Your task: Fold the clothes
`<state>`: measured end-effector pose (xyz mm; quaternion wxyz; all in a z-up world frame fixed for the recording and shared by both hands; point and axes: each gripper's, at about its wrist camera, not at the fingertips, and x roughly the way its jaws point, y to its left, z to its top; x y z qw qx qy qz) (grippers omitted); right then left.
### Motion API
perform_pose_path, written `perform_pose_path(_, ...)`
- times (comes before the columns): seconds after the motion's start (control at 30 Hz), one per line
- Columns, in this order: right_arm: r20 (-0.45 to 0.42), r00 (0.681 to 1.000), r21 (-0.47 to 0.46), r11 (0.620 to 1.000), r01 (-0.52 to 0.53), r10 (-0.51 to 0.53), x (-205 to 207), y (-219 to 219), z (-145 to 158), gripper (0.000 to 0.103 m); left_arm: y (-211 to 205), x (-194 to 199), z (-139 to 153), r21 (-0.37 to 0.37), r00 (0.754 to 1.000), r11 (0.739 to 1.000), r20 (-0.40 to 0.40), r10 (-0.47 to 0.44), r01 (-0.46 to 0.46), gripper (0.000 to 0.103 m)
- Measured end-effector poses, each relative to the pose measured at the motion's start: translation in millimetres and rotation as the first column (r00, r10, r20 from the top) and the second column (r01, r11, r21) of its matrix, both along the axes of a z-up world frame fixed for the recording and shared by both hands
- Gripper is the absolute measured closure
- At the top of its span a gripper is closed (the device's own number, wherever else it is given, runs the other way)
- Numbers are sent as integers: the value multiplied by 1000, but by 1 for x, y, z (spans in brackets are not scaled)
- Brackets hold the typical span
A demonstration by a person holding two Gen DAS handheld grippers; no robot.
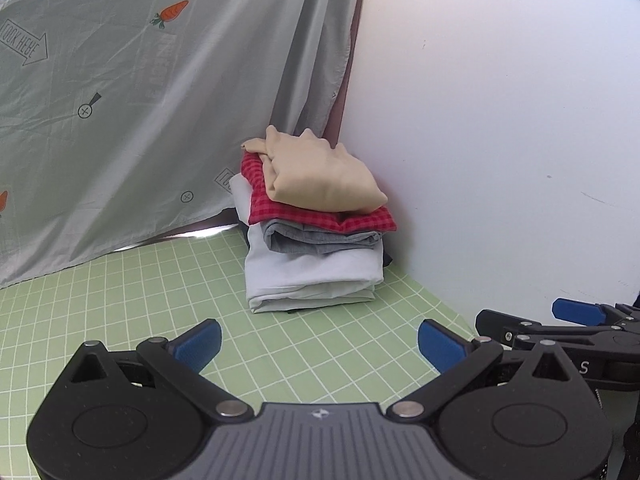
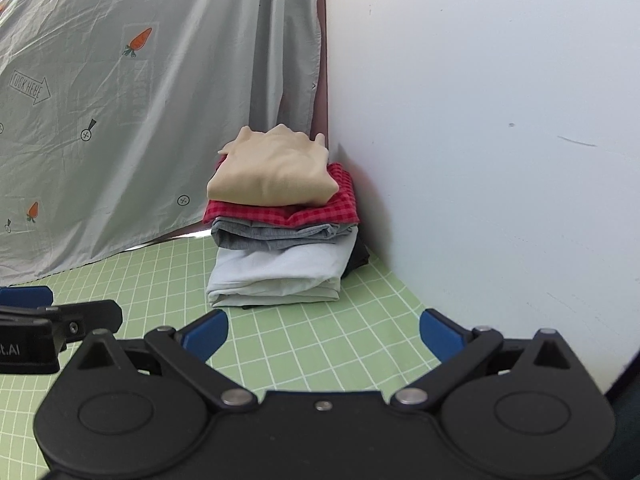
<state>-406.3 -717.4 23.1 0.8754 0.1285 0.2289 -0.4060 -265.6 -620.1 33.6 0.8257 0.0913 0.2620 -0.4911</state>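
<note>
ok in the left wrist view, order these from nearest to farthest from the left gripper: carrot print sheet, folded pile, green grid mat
1. green grid mat, directly under the left gripper
2. folded pile, ahead in the corner
3. carrot print sheet, hanging behind, to the left

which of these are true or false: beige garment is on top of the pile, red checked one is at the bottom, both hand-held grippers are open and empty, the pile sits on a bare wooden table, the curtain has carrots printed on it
1. The beige garment tops the pile. True.
2. The red checked garment is at the bottom. False: it lies directly under the beige one, with grey and pale blue pieces below it.
3. The left hand-held gripper and right hand-held gripper are open and empty. True.
4. The pile sits on a bare wooden table. False: it sits on a green grid mat.
5. The curtain has carrots printed on it. True.
</note>
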Motion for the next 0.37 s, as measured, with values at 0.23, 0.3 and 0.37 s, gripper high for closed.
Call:
perform_pose_path(0.23,23,1000,-12,1000,21,-21,-16,15,5,0,12,-14,5,-11,1000,1000,13,-15,15,0)
perform_pose_path(0.3,24,999,-13,1000,22,-21,-20,19,6,0,14,-18,6,-5,1000,1000,24,-20,20,0)
perform_pose_path(0.37,27,999,-16,1000,24,-24,-23,23,7,0,16,-20,7,-6,999,1000,26,-24,24,0)
